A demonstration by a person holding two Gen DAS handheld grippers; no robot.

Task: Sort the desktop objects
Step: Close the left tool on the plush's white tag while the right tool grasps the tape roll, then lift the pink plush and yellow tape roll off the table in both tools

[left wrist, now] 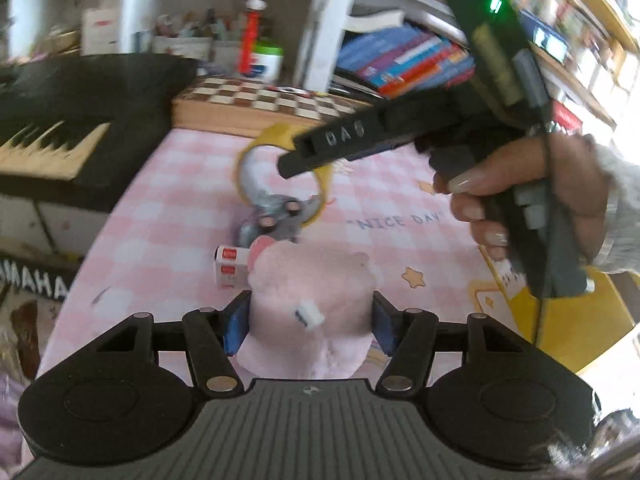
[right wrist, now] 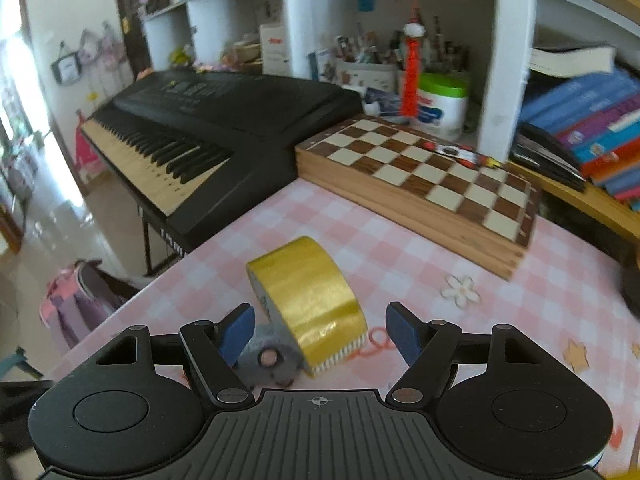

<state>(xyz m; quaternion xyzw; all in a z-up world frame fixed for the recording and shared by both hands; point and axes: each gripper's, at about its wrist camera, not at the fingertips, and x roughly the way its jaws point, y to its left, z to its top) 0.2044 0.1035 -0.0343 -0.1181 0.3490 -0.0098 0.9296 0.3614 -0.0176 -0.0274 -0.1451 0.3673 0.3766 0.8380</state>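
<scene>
Pink plush toy (left wrist: 308,304) sits clamped between the left gripper (left wrist: 308,320) jaws, just in front of the yellow tape dispenser (right wrist: 308,304) on the worktop (right wrist: 420,264). The right gripper (right wrist: 320,332) hangs over that dispenser, jaws apart and gripping nothing. The soft plush could slump out of its hold, and the dispenser, resting tilted, could roll away if nudged. A small white box (left wrist: 230,266) lies beside the toy. Behind the dispenser stand a chessboard (right wrist: 424,168), a keyboard (right wrist: 192,132) and cluttered shelves.
</scene>
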